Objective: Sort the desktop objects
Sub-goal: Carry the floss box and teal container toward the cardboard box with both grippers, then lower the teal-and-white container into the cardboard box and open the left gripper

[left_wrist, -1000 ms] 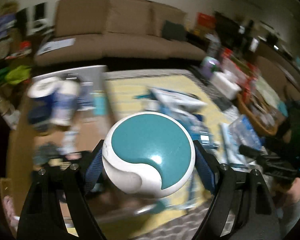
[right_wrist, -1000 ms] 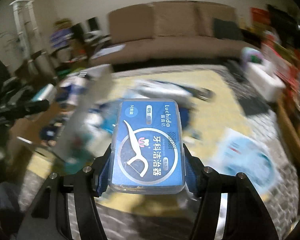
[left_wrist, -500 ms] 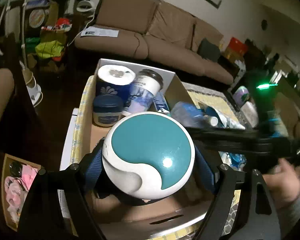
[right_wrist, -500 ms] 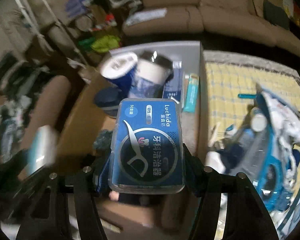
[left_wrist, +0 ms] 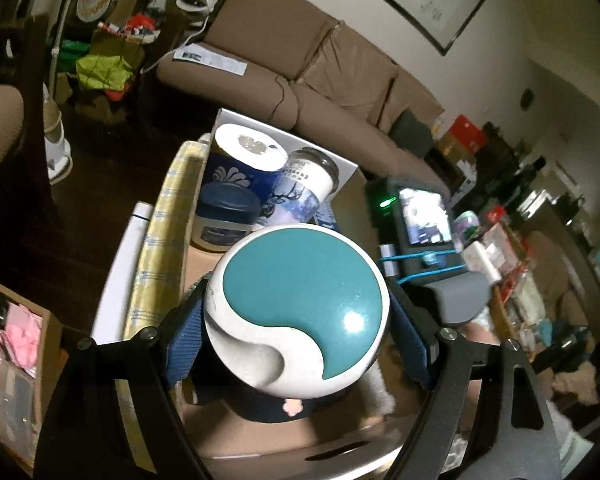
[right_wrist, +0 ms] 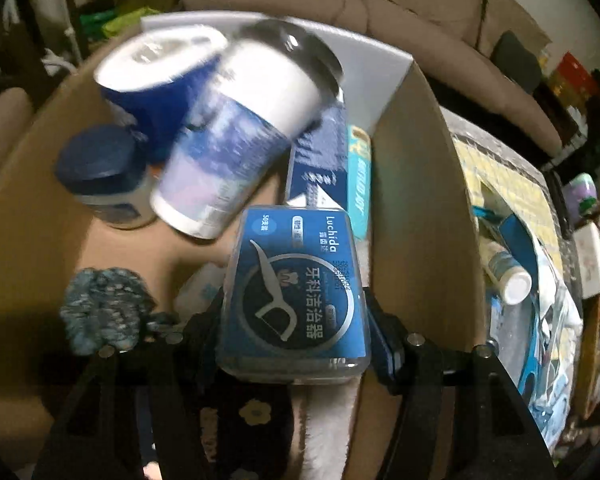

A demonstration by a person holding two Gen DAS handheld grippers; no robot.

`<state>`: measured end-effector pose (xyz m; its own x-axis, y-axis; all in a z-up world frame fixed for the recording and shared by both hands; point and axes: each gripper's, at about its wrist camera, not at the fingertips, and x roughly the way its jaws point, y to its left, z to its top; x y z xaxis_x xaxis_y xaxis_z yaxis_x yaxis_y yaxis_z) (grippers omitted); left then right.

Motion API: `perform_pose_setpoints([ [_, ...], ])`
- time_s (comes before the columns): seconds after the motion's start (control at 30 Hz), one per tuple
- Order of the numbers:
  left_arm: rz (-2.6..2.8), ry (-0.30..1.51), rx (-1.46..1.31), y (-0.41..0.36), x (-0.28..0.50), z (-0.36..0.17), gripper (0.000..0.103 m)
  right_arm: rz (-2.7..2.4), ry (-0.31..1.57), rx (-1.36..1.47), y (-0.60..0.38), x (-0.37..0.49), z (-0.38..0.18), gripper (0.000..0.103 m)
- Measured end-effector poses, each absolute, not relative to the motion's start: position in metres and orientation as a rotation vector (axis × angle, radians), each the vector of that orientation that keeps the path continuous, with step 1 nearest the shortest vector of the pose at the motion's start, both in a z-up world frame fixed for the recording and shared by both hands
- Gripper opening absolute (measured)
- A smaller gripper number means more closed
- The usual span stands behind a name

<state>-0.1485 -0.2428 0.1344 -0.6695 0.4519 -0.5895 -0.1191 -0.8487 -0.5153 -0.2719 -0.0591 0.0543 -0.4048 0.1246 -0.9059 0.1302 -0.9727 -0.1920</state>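
Note:
My left gripper (left_wrist: 298, 320) is shut on a round teal-and-white container (left_wrist: 298, 312), its blue pads pressed to both sides, held above a cardboard box (left_wrist: 260, 436). My right gripper (right_wrist: 296, 320) is shut on a clear case of blue dental floss picks (right_wrist: 296, 292), hanging inside the same cardboard box (right_wrist: 416, 208). In the box lie a blue-wrapped paper roll (right_wrist: 156, 68), a white-and-blue jar (right_wrist: 240, 136) with a dark lid, a blue-lidded tub (right_wrist: 104, 176), a teal carton (right_wrist: 358, 176) and a fuzzy blue-grey ball (right_wrist: 100, 308). The right gripper's camera unit (left_wrist: 416, 224) shows beside the left one.
A yellow checked cloth (right_wrist: 504, 168) covers the table to the right of the box, strewn with blue packaging and a small white-capped bottle (right_wrist: 508, 276). A dark flowered fabric (right_wrist: 244, 416) lies under the right gripper. A brown sofa (left_wrist: 320, 76) stands behind the box.
Both grippers swung left from over the cluttered yellow cloth to above the cardboard box and came lower, each still gripping its item. The right one now points steeply down into the box.

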Motion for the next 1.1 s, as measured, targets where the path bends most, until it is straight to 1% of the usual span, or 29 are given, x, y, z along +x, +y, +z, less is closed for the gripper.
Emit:
perform_pose_setpoints([
  [0.13, 2.531, -0.618, -1.066, -0.241, -0.150, 0.136, 0.081, -2.564, 0.348, 1.805, -0.060, -0.279, 0.043, 0.065],
  [0.2, 2.528, -0.620, -1.073, -0.242, -0.151, 0.134, 0.081, -2.539, 0.295, 1.828, -0.058, -0.279, 0.040, 0.069],
  [0.33, 2.527, -0.627, -1.091, -0.243, -0.152, 0.131, 0.081, -2.518, 0.240, 1.808, -0.054, -0.273, 0.056, 0.069],
  [0.43, 2.531, -0.612, -1.090, -0.241, -0.153, 0.131, 0.081, -2.525, 0.240, 1.754, -0.054, -0.264, 0.076, 0.072],
  [0.53, 2.539, -0.578, -1.095, -0.238, -0.155, 0.133, 0.081, -2.515, 0.256, 1.672, -0.055, -0.250, 0.101, 0.072],
  [0.63, 2.517, -0.560, -1.134, -0.234, -0.158, 0.130, 0.081, -2.504, 0.232, 1.575, -0.050, -0.228, 0.126, 0.073],
  [0.7, 2.487, -0.480, -1.183, -0.221, -0.162, 0.127, 0.081, -2.493, 0.218, 1.525, -0.043, -0.224, 0.138, 0.077],
  [0.8, 2.459, -0.344, -1.256, -0.196, -0.167, 0.123, 0.081, -2.481, 0.234, 1.453, -0.030, -0.203, 0.154, 0.078],
  [0.87, 2.434, -0.314, -1.294, -0.184, -0.173, 0.120, 0.081, -2.478, 0.236, 1.419, -0.017, -0.198, 0.154, 0.078],
  [1.1, 2.440, -0.312, -1.396, -0.166, -0.225, 0.122, 0.081, -2.491, 0.182, 1.346, 0.032, -0.170, 0.159, 0.078],
])
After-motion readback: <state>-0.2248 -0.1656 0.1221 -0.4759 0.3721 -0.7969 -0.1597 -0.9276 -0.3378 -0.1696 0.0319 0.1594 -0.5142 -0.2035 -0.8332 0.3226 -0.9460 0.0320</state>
